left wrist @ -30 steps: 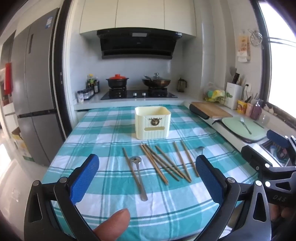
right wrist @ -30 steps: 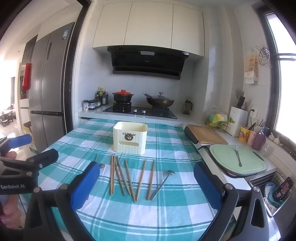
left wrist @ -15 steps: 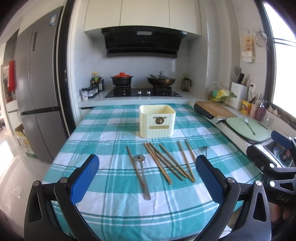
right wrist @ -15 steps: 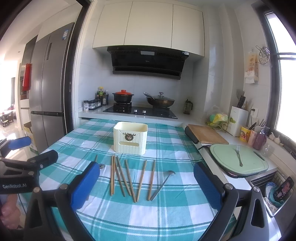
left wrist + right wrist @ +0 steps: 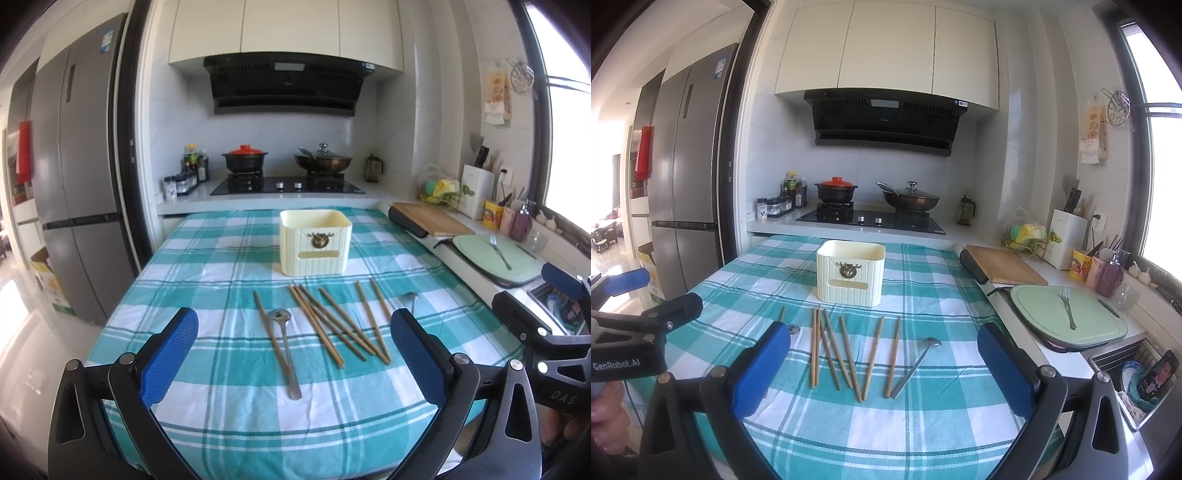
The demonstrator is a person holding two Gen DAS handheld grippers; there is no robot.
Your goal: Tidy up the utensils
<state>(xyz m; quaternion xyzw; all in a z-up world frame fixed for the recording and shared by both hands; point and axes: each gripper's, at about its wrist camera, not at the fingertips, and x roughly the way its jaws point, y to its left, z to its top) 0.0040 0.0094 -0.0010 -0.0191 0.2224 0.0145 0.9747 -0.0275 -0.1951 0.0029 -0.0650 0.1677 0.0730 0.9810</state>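
Both grippers hover above the near edge of a table covered with a teal-and-white checked cloth (image 5: 207, 266), each with its blue-padded jaws spread wide and nothing between them. The left gripper (image 5: 293, 350) frames the utensils from the left, the right gripper (image 5: 882, 363) from the right.

The wooden chopsticks (image 5: 332, 325) lie loose in a fan on the cloth, just near of the cream utensil holder (image 5: 314, 242), which stands upright at the table's middle with a small deer-head emblem on its front.

The left wrist view shows a metal spoon (image 5: 285, 345) in full, lying beside the leftmost chopstick; in the right wrist view that spoon is almost wholly hidden behind the left finger pad. The right wrist view shows a second spoon (image 5: 916, 363) at the right end of the row in full; in the left view only its bowl shows.

The right wrist view reads "GenRobot.AI" on the left gripper's body. The left wrist view shows "DAS" on the right gripper's body. A fork (image 5: 1068, 308) lies on a green board (image 5: 1034, 306) on the right-hand counter.
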